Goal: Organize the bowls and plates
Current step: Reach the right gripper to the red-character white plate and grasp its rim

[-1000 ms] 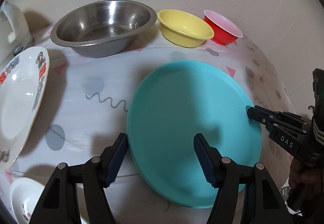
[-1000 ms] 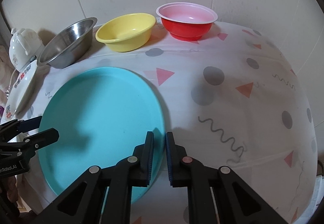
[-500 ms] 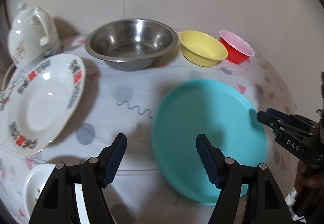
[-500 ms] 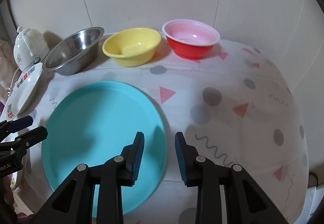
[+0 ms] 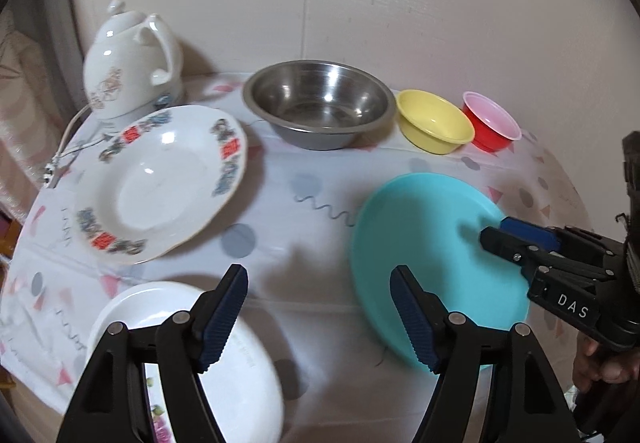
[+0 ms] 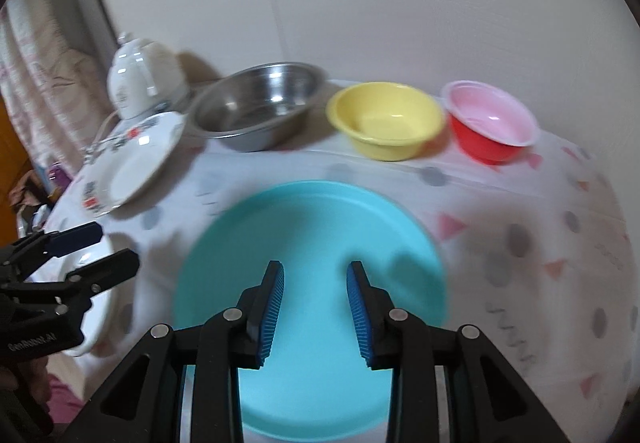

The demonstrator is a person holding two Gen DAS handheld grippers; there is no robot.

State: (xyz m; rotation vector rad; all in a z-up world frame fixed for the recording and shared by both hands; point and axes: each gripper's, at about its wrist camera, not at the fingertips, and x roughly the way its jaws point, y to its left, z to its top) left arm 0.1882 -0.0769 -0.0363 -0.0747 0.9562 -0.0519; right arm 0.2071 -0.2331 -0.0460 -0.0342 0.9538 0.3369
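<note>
Over teal plate (image 6: 320,227) | right hand-held gripper (image 6: 316,307) released, seemingly lifted clear

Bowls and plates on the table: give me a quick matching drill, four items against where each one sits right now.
Items:
1. Steel bowl
2. Red bowl
3. Teal plate
4. Patterned plate

Places:
A. Right end of the back row
B. In front of the teapot
C. Between teapot and yellow bowl
D. Below the right gripper

Pairs: 1-C, 2-A, 3-D, 4-B
</note>
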